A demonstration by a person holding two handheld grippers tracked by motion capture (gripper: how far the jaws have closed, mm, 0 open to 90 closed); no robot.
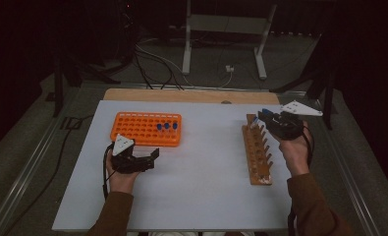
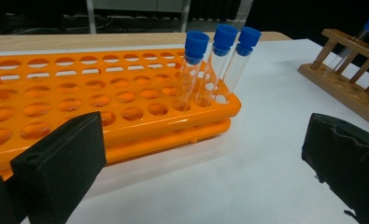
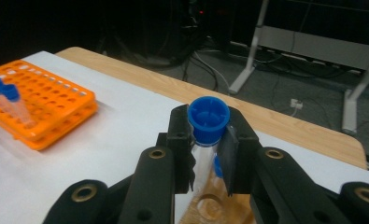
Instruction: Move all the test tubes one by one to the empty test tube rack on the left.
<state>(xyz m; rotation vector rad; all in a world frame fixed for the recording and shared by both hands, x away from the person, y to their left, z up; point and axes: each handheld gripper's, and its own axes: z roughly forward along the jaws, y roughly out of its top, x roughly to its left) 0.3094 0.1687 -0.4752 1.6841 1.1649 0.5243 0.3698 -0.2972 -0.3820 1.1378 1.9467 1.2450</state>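
The right gripper (image 3: 205, 154) was clamped just under the cap of an upright, clear, blue-capped test tube (image 3: 208, 120) above the brown wooden rack (image 1: 257, 153), with the orange plastic rack (image 1: 146, 129) well off toward the idle, wide-open left gripper (image 1: 150, 160).

I can't see the bottom of the tube (image 3: 205, 140) because my right gripper (image 3: 209, 149) covers it. The wooden rack (image 2: 348, 77) is cut off at the picture's edge. From above, the three tubes (image 1: 166, 127) in the orange rack (image 1: 142, 129) look too tiny to tell apart.

Dim room — table lit from above, surroundings dark
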